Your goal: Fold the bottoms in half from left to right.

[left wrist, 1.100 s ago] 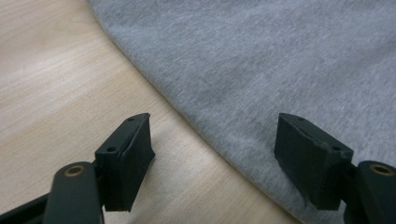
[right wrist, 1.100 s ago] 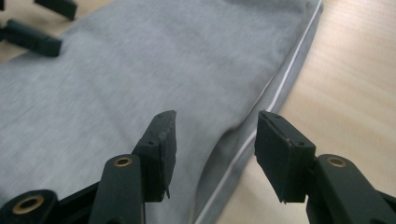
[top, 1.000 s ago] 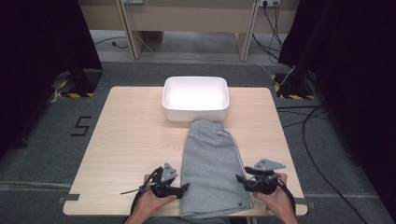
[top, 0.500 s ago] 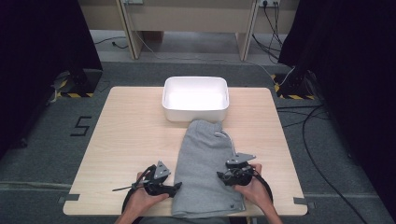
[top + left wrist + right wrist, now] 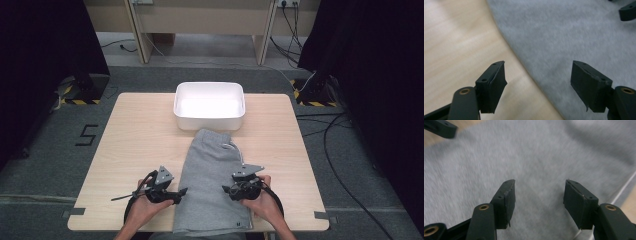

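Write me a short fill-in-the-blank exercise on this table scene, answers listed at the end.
1. The folded grey fabric shorts lie on a table made of light ____.
2. The white rectangular plastic tub stands at the table's ____ edge.
3. The left gripper has its jaws ____.
4. The right gripper hovers above the ____.

Answers: wood; far; open; shorts

The high view looks forward and down over the whole table (image 5: 135, 130) from above my side. My two gripper views sit close over the grey shorts (image 5: 210, 175), facing along the jaws; each catches the other's jaw tip.
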`<state>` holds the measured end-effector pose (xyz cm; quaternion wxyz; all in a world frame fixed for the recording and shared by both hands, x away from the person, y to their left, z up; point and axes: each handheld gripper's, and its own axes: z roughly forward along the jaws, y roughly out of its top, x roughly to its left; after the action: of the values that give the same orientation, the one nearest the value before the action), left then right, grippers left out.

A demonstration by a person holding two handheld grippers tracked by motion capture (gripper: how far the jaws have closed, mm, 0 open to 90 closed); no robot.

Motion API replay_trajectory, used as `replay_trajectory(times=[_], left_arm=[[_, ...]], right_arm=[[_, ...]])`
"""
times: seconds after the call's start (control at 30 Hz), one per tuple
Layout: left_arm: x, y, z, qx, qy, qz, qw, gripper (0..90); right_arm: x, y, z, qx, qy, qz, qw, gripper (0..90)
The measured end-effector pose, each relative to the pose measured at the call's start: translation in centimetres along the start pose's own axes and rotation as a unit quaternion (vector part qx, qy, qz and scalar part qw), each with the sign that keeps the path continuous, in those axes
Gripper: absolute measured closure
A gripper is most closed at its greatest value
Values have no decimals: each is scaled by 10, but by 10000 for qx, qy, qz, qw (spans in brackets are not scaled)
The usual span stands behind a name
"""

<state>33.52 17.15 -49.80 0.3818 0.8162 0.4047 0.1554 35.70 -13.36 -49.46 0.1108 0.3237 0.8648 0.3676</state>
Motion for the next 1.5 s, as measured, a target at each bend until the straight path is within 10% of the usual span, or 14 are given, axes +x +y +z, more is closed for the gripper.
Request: replay_trajectory(times=[0.27,0.53,1.23,1.5], left_arm=[[9,12,24,2,125,-133,9998,274],[11,5,33,38,206,-146,9997,262],[7,1,34,-125,286,-142,9994,259],[7,1,34,-125,280,-136,9994,259]], right_arm=[[-32,36,-22,-627,-427,101,9971,452],[-76,66,0,-622,-622,450,9951,495],[-104,89,73,-17,-619,1104,9920,488],[-103,91,69,-124,-729,961,9926,798]])
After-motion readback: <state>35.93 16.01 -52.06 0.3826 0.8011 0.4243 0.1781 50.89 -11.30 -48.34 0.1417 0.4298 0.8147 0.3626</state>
